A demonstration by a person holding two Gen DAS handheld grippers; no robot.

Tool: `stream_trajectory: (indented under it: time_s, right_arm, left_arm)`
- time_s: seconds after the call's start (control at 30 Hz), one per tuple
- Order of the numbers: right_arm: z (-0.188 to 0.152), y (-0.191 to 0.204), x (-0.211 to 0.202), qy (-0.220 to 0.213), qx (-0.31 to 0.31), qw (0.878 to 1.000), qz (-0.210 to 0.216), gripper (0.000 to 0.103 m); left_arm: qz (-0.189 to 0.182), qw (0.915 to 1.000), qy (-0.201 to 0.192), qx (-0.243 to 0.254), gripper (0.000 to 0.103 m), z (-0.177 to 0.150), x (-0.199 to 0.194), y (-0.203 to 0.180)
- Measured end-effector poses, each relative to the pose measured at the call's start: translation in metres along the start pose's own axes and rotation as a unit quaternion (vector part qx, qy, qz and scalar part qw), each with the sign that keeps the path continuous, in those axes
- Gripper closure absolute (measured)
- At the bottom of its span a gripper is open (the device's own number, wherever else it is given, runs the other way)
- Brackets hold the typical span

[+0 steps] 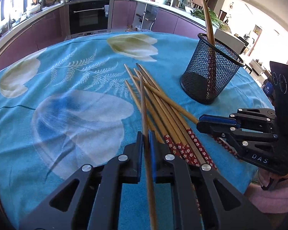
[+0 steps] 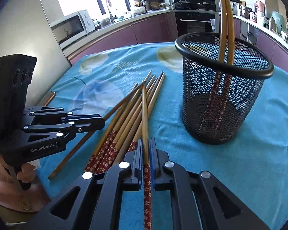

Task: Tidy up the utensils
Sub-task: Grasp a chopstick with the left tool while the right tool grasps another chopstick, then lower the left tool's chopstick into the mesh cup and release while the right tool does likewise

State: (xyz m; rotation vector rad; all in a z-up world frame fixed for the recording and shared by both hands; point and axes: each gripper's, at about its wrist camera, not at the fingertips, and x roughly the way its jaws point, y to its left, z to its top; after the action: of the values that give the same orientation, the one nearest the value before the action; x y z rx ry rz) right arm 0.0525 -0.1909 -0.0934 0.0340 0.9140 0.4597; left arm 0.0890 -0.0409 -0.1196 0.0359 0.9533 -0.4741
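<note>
Several bamboo chopsticks with red floral ends lie in a pile (image 1: pixel 163 113) on the blue cloth, also in the right wrist view (image 2: pixel 132 115). A black mesh cup (image 1: pixel 211 71) stands upright at the right with two chopsticks (image 2: pixel 225 25) leaning in it; it shows closer in the right wrist view (image 2: pixel 222 88). My left gripper (image 1: pixel 146 136) is shut on one chopstick (image 1: pixel 144 103), just left of the pile. My right gripper (image 2: pixel 146 143) is shut on another chopstick (image 2: pixel 145 111) at the pile's near end. Each gripper shows in the other's view, left (image 2: pixel 98 123) and right (image 1: pixel 203 121).
The table wears a blue floral cloth (image 1: pixel 76 88) and its edge runs close on the right. Purple kitchen cabinets with an oven (image 1: pixel 89 15) stand behind. A microwave (image 2: pixel 73 26) sits on the counter at the left.
</note>
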Motion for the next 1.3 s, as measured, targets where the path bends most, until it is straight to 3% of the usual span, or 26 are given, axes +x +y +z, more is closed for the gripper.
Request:
stream_trajectory:
  time_s: [0.4,0.53,0.7,0.9,1.3]
  right_arm:
    - [0.013,0.007,0.020,0.008,-0.032,0.999,-0.032,0.091]
    - [0.016,0.007,0.022,0.008,-0.037,0.999,-0.031,0.097]
    - [0.016,0.006,0.006,-0.012,-0.034,0.999,-0.019,0.097]
    - [0.020,0.005,-0.024,-0.048,-0.037,0.998,-0.002,0.097]
    - [0.027,-0.005,-0.078,-0.125,-0.020,0.992,0.010,0.097]
  left_arm:
    - [-0.010,0.9997,0.016,0.014,0.093,0.010,0.013,0.004]
    - [-0.012,0.9998,0.017,0.007,0.094,0.013,0.014,0.005]
    - [-0.014,0.9998,0.011,-0.001,0.095,0.014,0.012,0.006]
    - [-0.026,0.9996,-0.015,0.003,0.096,0.019,-0.011,0.003]
    - [-0.094,0.9912,-0.093,0.001,0.096,0.033,-0.080,-0.002]
